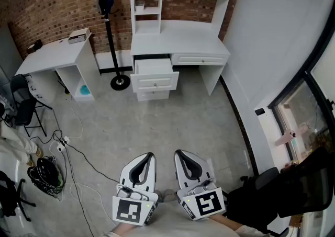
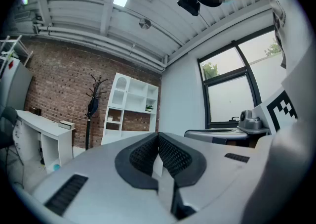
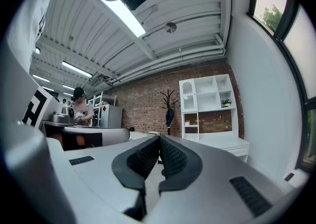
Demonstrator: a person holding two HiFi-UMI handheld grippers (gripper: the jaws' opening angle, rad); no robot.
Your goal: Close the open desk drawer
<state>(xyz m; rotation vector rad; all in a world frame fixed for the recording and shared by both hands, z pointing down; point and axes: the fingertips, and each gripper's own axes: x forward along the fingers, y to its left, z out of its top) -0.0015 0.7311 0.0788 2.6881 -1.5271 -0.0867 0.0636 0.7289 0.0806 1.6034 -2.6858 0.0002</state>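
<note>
Approach step, I judge — left gripper point(image 1: 150, 155) and right gripper point(image 1: 178, 153) both pinched together, empty, held near, well apart from the open drawer point(image 1: 155, 80) in the far desk point(image 1: 178, 40) — next, walk up and push.

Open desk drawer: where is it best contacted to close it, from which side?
Probably the drawer on its flat front panel, mid-width, approached from the floor side, pushing toward the desk; it juts straight out into the room.

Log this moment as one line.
white desk drawer: open | left gripper: shut, empty | right gripper: shut, empty | both apart from drawer
</note>
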